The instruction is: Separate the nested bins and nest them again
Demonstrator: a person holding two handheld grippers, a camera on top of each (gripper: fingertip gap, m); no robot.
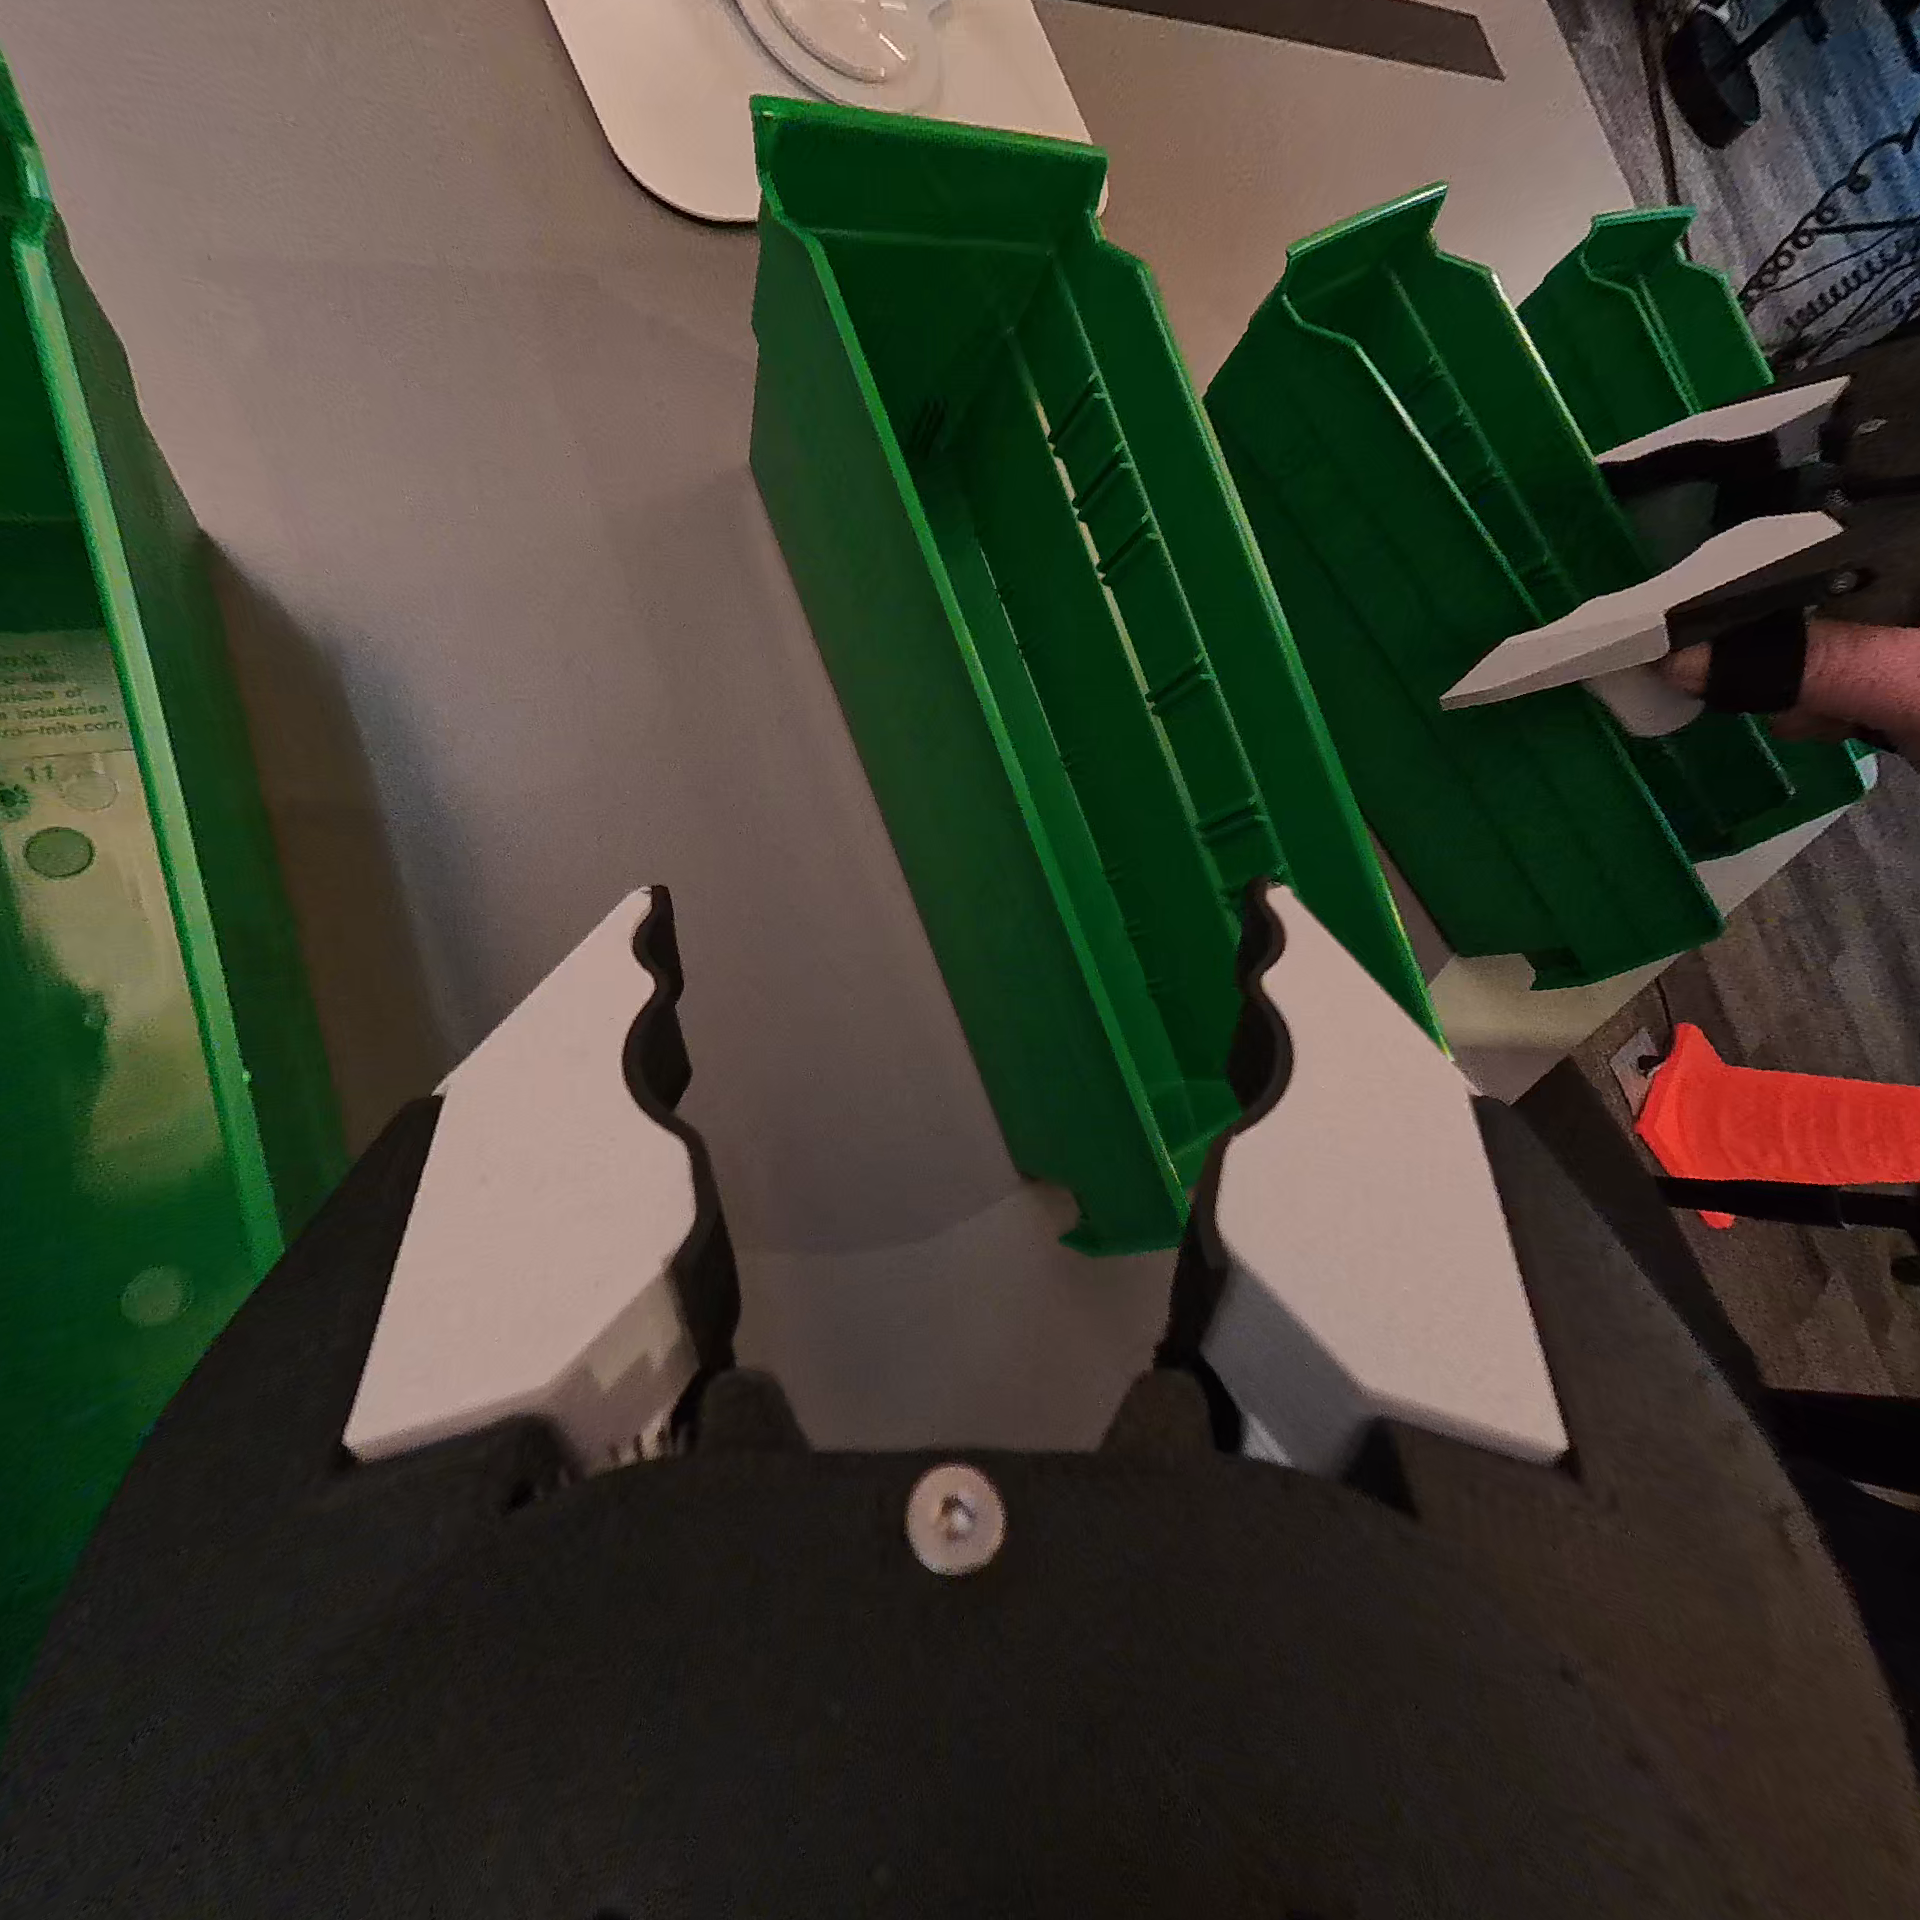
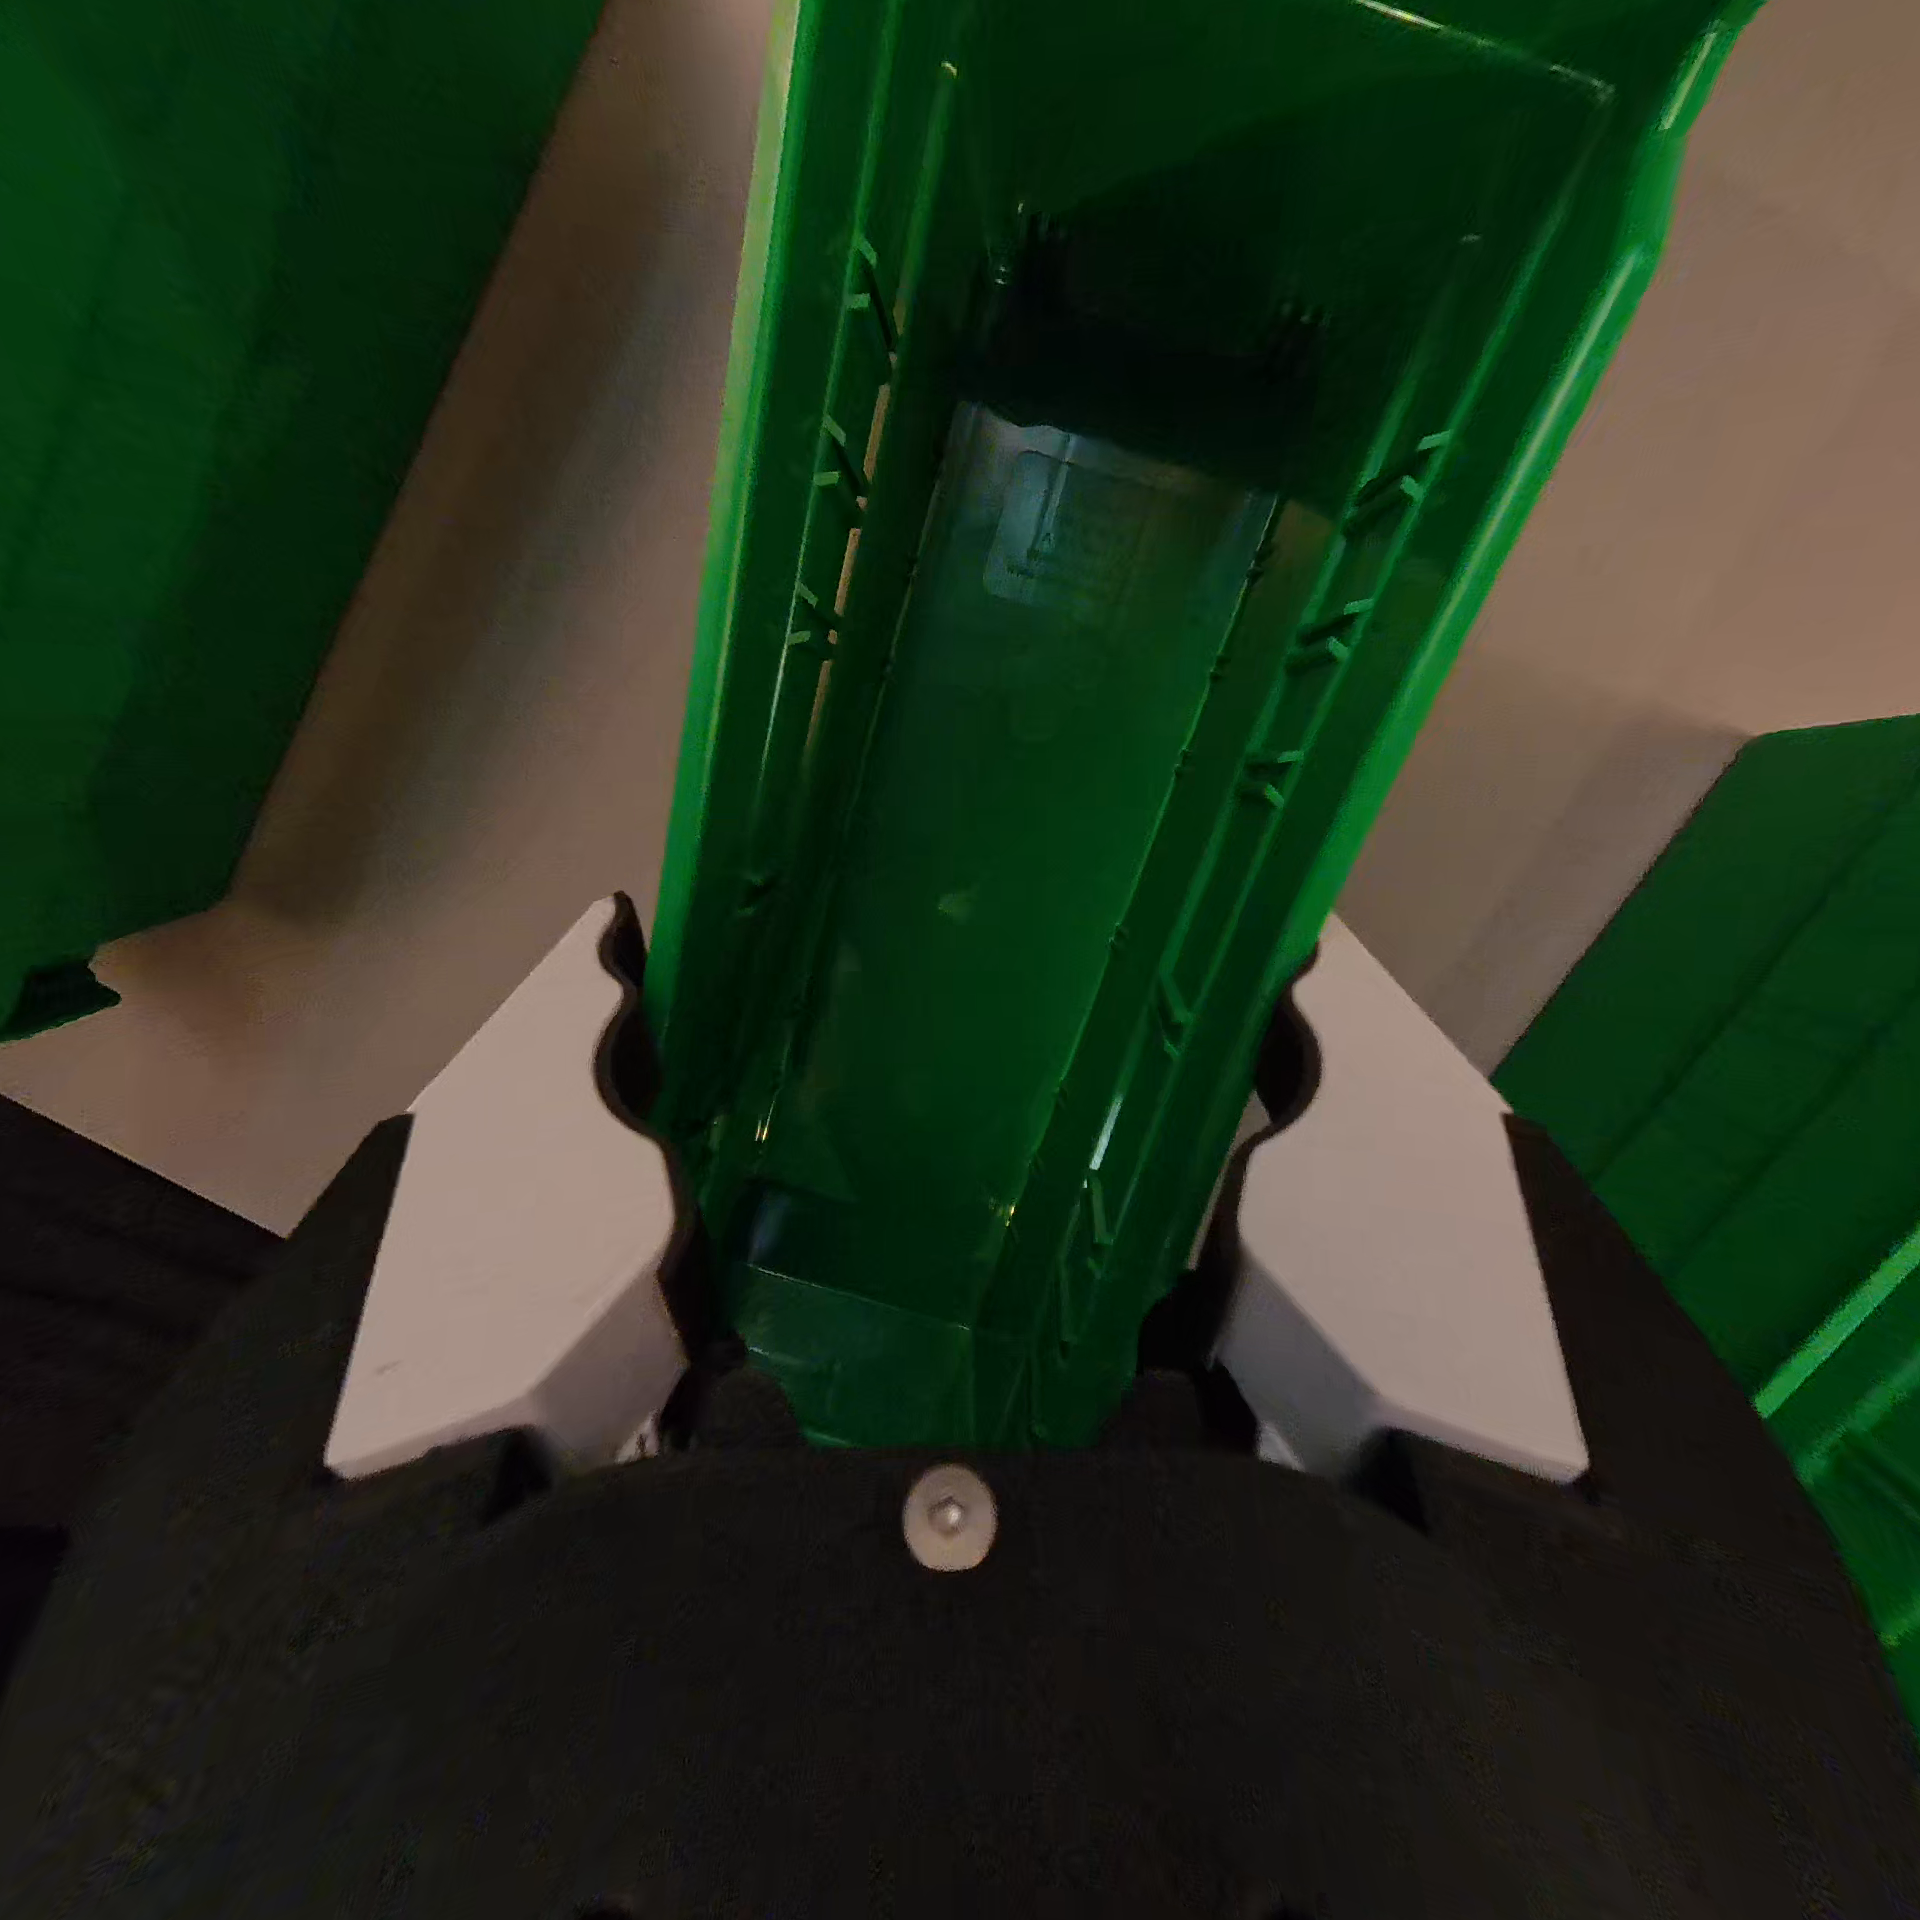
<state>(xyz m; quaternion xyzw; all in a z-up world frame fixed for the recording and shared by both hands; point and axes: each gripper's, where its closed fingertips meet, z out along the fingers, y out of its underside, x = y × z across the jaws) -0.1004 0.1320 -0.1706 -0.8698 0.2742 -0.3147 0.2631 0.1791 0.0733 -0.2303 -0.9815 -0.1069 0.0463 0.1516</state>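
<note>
Several long green bins lie apart on a grey table. In the left wrist view, one bin lies in the middle, a second to its right, a third farther right, and another at the left edge. My left gripper is open and empty, just short of the middle bin's near end. My right gripper is open over the second bin. In the right wrist view the right gripper straddles that bin, and I look down into it. I cannot tell whether the fingers touch it.
A white pad lies at the table's far side. The table's right edge is close behind the bins, with an orange handle and floor cables beyond it. In the right wrist view, other green bins sit at left and right.
</note>
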